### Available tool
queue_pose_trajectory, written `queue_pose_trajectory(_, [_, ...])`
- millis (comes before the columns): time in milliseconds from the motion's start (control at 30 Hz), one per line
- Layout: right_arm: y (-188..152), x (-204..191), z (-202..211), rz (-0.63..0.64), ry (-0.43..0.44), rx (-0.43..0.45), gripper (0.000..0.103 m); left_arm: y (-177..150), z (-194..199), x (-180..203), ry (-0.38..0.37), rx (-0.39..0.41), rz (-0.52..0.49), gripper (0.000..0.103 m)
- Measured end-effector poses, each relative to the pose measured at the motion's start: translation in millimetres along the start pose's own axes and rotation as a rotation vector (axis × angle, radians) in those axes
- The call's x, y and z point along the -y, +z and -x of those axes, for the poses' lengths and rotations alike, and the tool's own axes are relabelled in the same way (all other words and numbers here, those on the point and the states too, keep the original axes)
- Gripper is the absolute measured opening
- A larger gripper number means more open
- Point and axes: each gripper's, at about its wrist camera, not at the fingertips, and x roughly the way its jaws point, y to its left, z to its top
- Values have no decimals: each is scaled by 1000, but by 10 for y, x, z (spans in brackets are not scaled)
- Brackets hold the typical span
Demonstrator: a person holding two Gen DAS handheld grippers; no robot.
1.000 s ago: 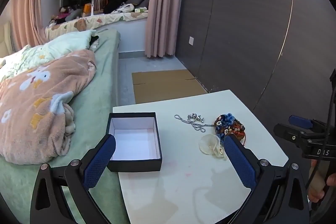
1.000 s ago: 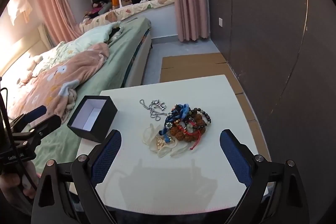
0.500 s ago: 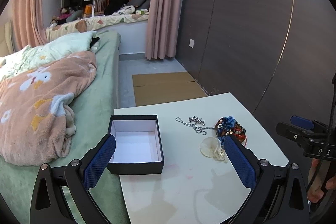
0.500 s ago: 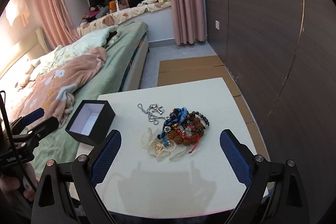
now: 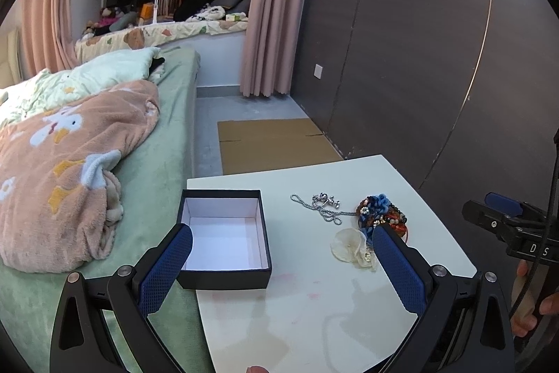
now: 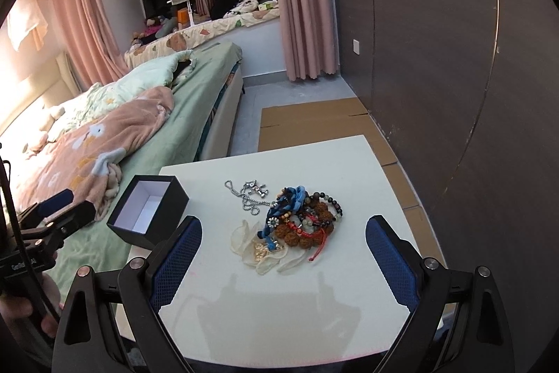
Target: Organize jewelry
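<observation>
On left gripper [image 6: 52,212] body – "GenRo.." partly legible

One table [image 6: 349,170]. One open black box [image 6: 148,210], empty. One silver chain [image 6: 249,196]. One blue braided cord [image 6: 291,200]. One cream flower piece [image 6: 260,249]. Several bead bracelets [image 6: 319,215] lie tangled in a single heap; exact count cannot be told. Two grippers: left [image 5: 281,263], right [image 6: 283,257].
</observation>
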Motion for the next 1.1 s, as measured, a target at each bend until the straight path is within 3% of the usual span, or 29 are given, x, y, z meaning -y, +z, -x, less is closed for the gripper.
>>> queue_pose_trajectory(1100, [11,63,7,-33,23,-8,95,-22,12,40,-33,10,-3,103])
